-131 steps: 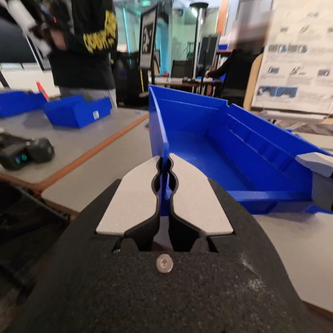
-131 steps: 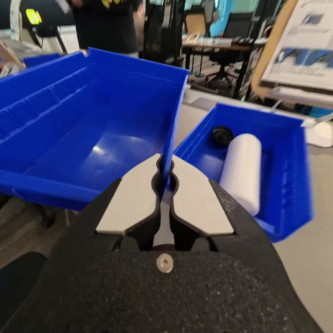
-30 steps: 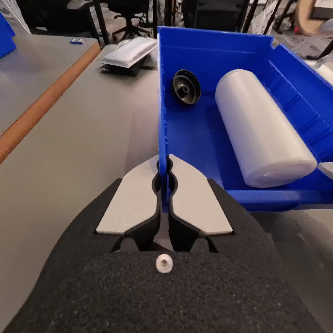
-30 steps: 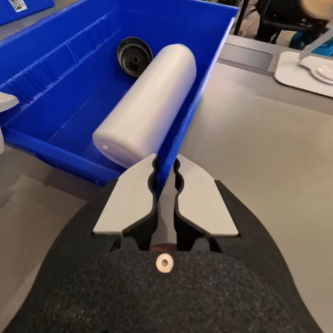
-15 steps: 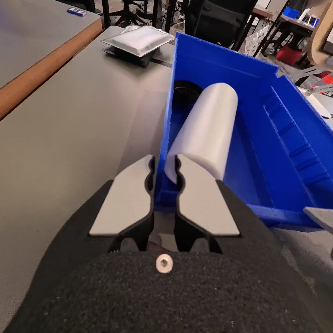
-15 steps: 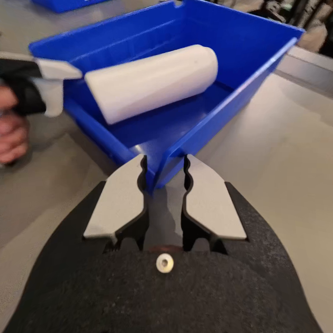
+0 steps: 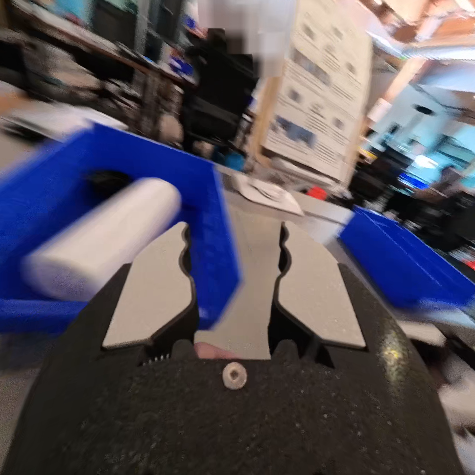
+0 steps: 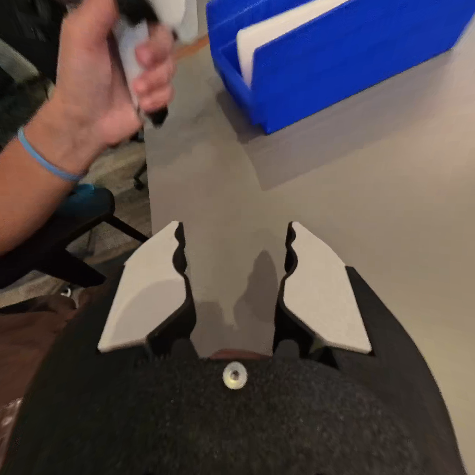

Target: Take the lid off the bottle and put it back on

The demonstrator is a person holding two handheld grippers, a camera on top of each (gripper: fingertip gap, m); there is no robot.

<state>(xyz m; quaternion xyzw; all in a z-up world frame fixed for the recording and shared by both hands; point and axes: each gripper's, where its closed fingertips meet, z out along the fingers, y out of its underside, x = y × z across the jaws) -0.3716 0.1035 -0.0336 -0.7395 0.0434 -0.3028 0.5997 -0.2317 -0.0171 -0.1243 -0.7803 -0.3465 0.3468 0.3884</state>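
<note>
Both claws have let go of the blue bin's walls: the left claw point(image 7: 234, 246) and right claw point(image 8: 235, 246) now stand wide open on nothing, above the grey counter point(image 8: 334, 205). Inside the bin point(image 7: 210, 231), far left, lies the white bottle point(image 7: 102, 231), a dark lid point(image 7: 108, 178) behind it.

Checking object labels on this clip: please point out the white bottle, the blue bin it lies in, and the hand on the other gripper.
white bottle point(image 7: 102, 231), left wrist view, on its curved side.
blue bin point(image 7: 218, 244), left wrist view, on its right wall.
hand point(image 8: 84, 84), right wrist view, on the back of the hand.
</note>
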